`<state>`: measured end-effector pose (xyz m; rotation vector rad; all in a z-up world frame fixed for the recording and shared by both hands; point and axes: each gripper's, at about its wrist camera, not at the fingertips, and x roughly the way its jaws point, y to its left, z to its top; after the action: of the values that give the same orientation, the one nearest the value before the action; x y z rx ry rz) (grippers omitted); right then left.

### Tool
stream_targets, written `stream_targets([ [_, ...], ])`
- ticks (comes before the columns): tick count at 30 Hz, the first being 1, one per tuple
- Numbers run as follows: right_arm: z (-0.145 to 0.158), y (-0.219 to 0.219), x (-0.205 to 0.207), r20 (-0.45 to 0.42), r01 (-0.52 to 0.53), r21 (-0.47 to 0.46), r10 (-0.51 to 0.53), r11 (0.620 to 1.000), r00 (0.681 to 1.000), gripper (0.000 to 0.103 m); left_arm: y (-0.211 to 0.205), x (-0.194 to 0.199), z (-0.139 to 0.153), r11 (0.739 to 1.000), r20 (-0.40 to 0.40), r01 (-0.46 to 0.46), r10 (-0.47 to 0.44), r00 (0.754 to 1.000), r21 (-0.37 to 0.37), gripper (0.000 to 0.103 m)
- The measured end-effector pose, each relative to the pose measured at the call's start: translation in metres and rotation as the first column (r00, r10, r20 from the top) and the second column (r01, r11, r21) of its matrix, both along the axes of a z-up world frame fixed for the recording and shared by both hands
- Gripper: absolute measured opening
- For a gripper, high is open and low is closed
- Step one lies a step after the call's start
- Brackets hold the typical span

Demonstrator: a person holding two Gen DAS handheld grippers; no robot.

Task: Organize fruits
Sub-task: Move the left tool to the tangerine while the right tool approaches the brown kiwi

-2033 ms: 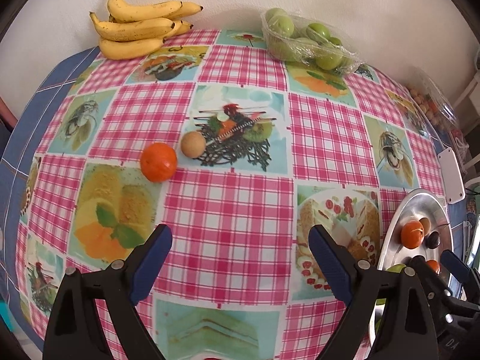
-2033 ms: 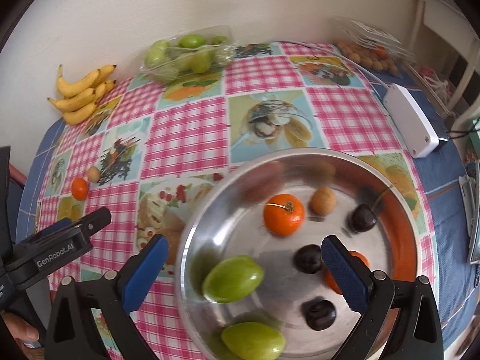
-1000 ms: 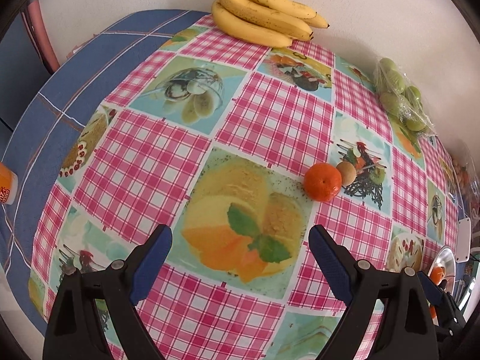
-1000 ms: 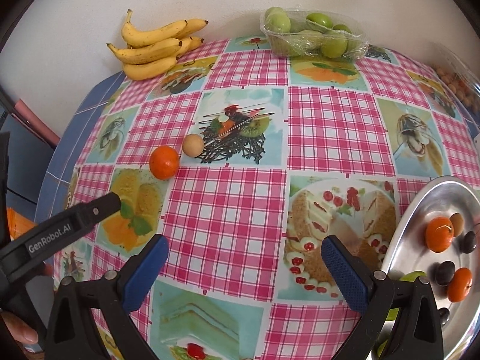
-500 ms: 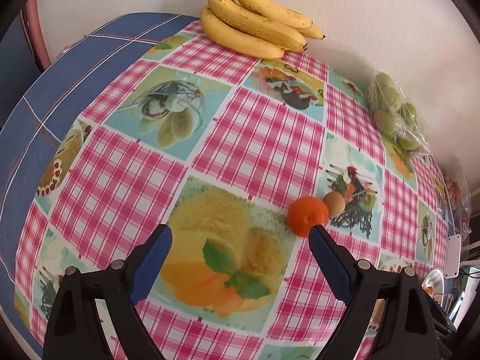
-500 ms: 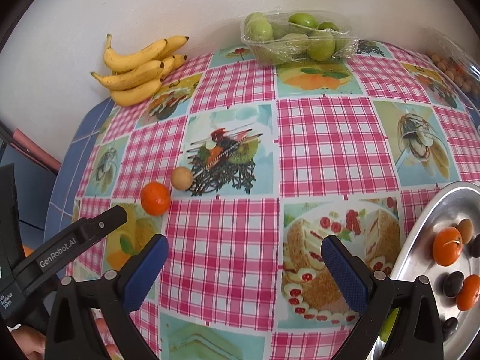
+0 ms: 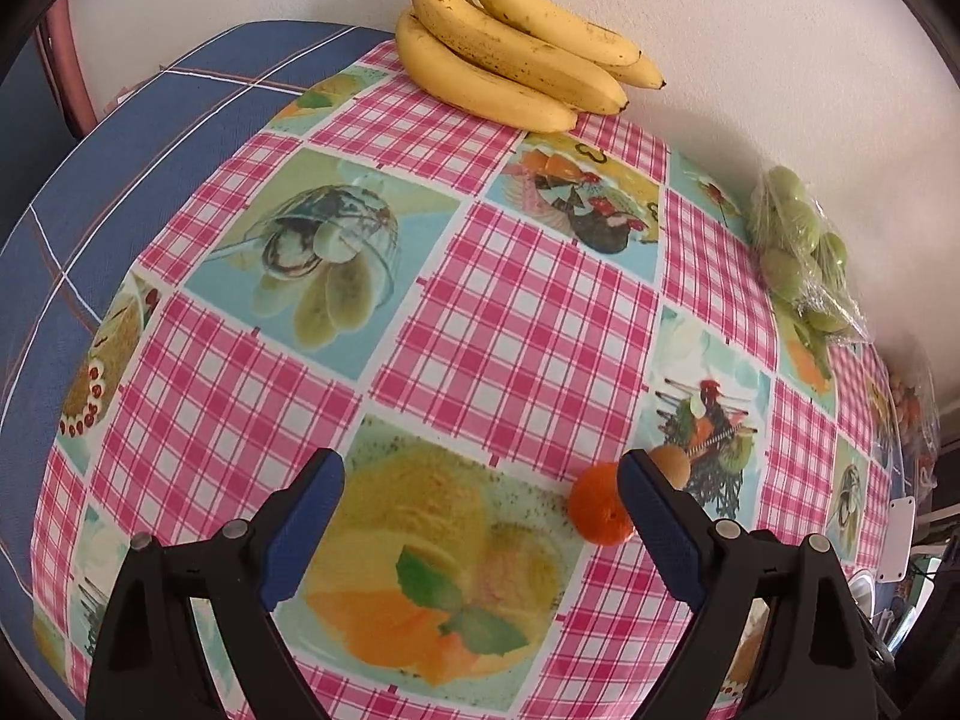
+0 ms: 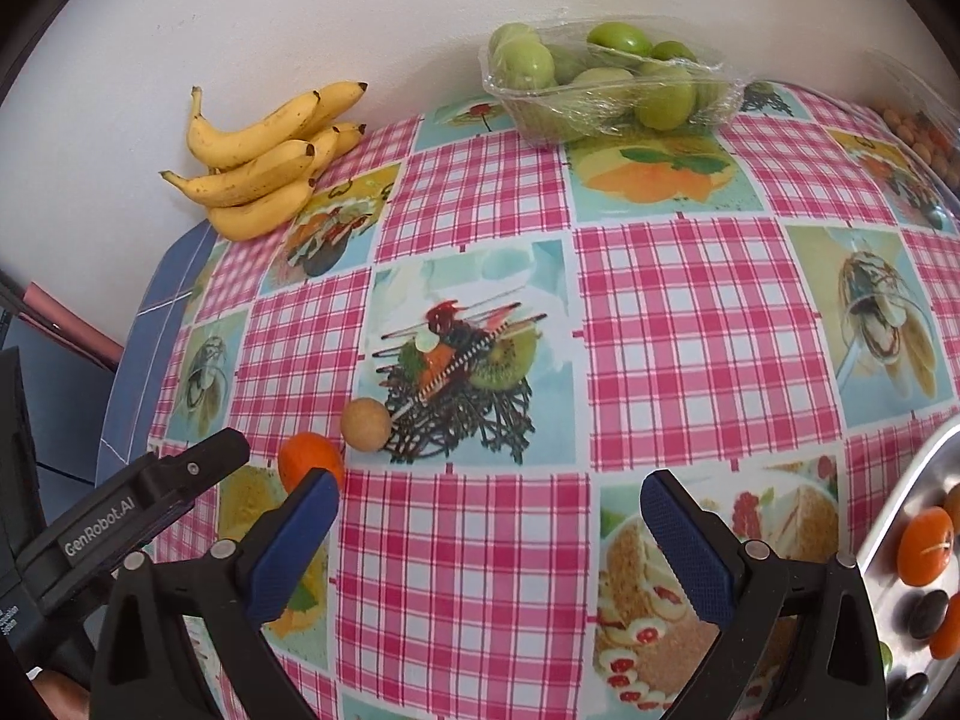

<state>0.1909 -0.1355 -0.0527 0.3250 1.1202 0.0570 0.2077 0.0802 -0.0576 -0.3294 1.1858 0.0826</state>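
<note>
An orange tangerine (image 7: 597,504) lies on the checked tablecloth with a small tan round fruit (image 7: 672,464) touching its far side. My left gripper (image 7: 480,480) hovers open above the cloth, its right finger just in front of the tangerine. In the right wrist view the tangerine (image 8: 309,459) and tan fruit (image 8: 366,416) sit beyond my open right gripper (image 8: 489,501), near its left finger. A steel bowl (image 8: 900,516) at the right edge holds orange and dark fruits.
A bunch of bananas (image 7: 516,54) rests against the wall. A wrapped tray of green fruits (image 8: 600,81) stands at the back, and another bag of small fruits (image 8: 918,132) at the far right. Blue cloth (image 7: 120,150) covers the table's left part.
Both views have slid leftwards over the table. The tangerine now sits close by my left gripper's right finger, and the bowl has drifted to the edge of the right wrist view.
</note>
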Motion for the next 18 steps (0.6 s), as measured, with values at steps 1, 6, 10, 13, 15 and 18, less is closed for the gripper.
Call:
stream_targets([
  [1, 0.001, 0.002, 0.002, 0.002, -0.004, 0.001, 0.004, 1.000, 1.000, 0.095, 0.001, 0.002, 0.001, 1.000, 0.003, -0.003, 0.003, 1.000, 0.001, 0.093],
  [6, 0.000, 0.018, 0.017, 0.003, -0.033, -0.018, 0.033, 0.999, 0.999, 0.079, 0.007, 0.011, -0.002, 1.000, -0.007, -0.014, 0.014, 1.000, -0.014, 0.093],
  [10, -0.002, 0.033, 0.027, 0.008, -0.065, -0.024, 0.065, 0.998, 0.998, 0.067, 0.011, 0.016, -0.007, 0.999, -0.015, -0.022, 0.022, 1.000, -0.034, 0.093],
  [13, -0.007, 0.042, 0.032, 0.000, -0.082, -0.027, 0.082, 0.996, 0.997, 0.052, 0.012, 0.017, -0.010, 0.999, -0.019, -0.023, 0.022, 1.000, -0.045, 0.093],
  [15, -0.011, 0.045, 0.035, -0.005, -0.080, -0.023, 0.080, 0.997, 0.997, 0.045, 0.012, 0.017, -0.012, 0.999, -0.023, -0.024, 0.023, 0.999, -0.048, 0.093],
  [18, -0.015, 0.050, 0.037, -0.008, -0.090, -0.015, 0.090, 0.996, 0.996, 0.042, 0.013, 0.017, -0.014, 0.998, -0.032, -0.025, 0.023, 0.999, -0.053, 0.093],
])
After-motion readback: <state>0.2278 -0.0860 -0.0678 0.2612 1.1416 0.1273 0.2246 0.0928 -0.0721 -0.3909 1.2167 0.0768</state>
